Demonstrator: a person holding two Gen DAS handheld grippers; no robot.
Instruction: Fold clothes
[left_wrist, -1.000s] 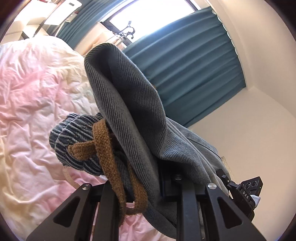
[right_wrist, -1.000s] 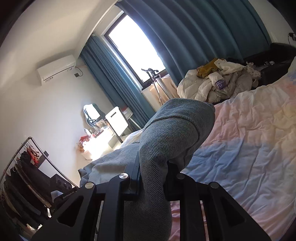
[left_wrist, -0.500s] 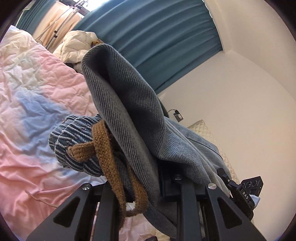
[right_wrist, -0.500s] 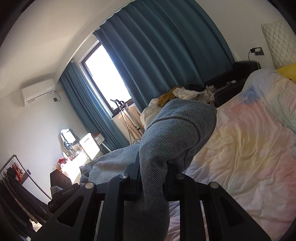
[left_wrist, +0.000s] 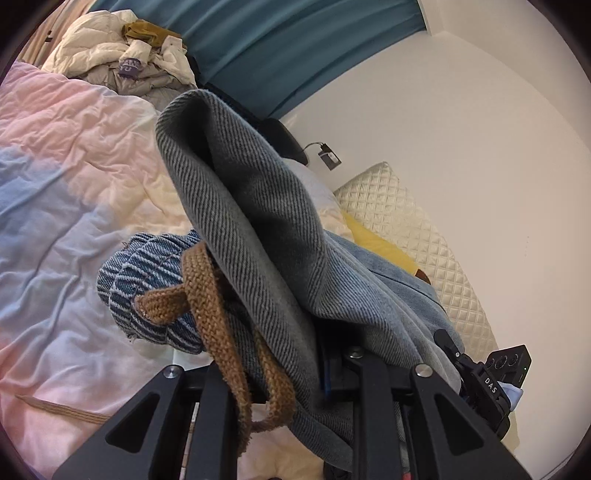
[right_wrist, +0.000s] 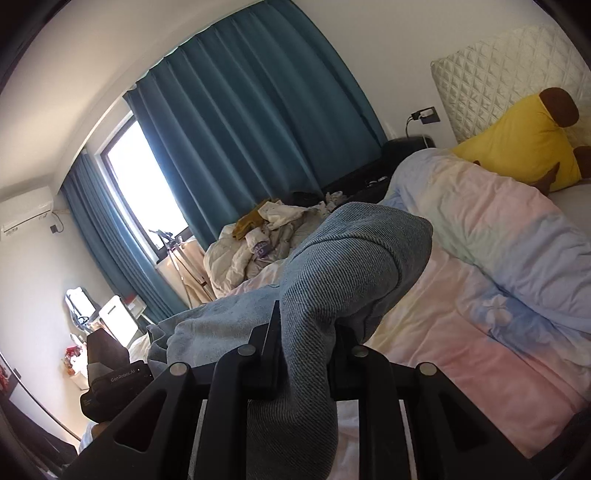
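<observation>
A grey-blue denim garment (left_wrist: 258, 229) is held up in the air over the bed by both grippers. My left gripper (left_wrist: 291, 373) is shut on its bunched fabric, with a brown woven drawstring (left_wrist: 210, 306) hanging over the left finger and a striped blue hem (left_wrist: 147, 280) bulging beside it. My right gripper (right_wrist: 306, 354) is shut on another fold of the same garment (right_wrist: 351, 266), which drapes over and between the fingers. The fingertips of both grippers are hidden by cloth.
A bed with a pink, blue and cream duvet (left_wrist: 74, 192) lies below; it also shows in the right wrist view (right_wrist: 480, 295). A pile of clothes (right_wrist: 266, 236) sits by the teal curtains (right_wrist: 258, 129). A yellow plush cushion (right_wrist: 524, 140) leans on the quilted headboard (right_wrist: 498, 62).
Both grippers have swung round with the garment still gripped: the views have turned from the window side towards the headboard. The hold on the cloth is unchanged.
</observation>
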